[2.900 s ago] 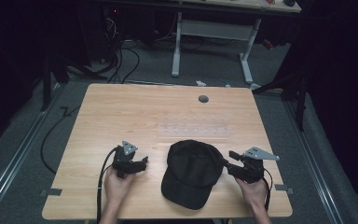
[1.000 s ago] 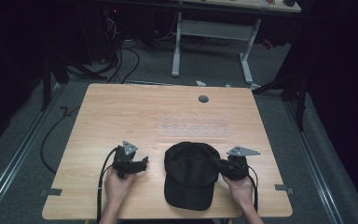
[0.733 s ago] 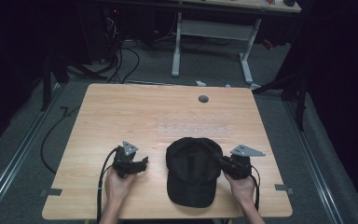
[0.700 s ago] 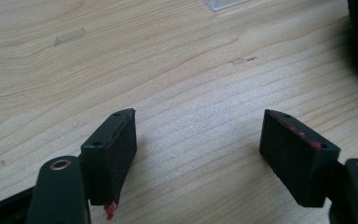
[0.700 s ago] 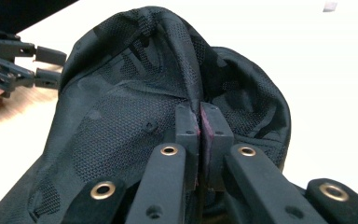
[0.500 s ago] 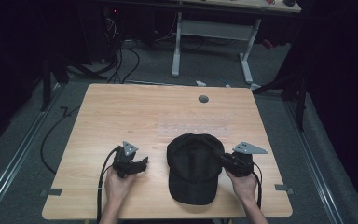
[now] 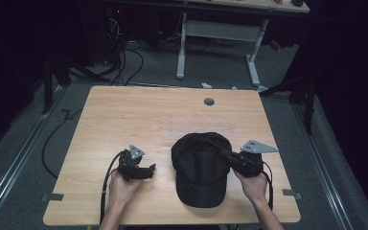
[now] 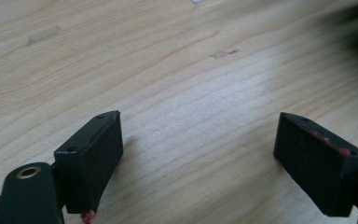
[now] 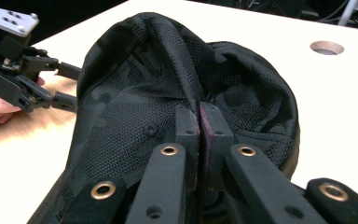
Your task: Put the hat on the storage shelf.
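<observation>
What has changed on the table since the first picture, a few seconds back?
The right tool came in from beside the cap, pinched its crown fabric and shifted it slightly. The left tool's jaws have just been opening, nothing between them. Left hand and table stayed put.

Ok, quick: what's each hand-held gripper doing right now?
Left hand-held gripper: open, nothing between its jaws, which have just been opening.
Right hand-held gripper: shut on the black cap, pinching its fabric.

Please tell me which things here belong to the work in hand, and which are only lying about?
In the work:
black cap
right gripper, shut on the cap's fabric
left gripper, open, nothing between its jaws

Lying about:
round hole in the table
cables on the floor
</observation>
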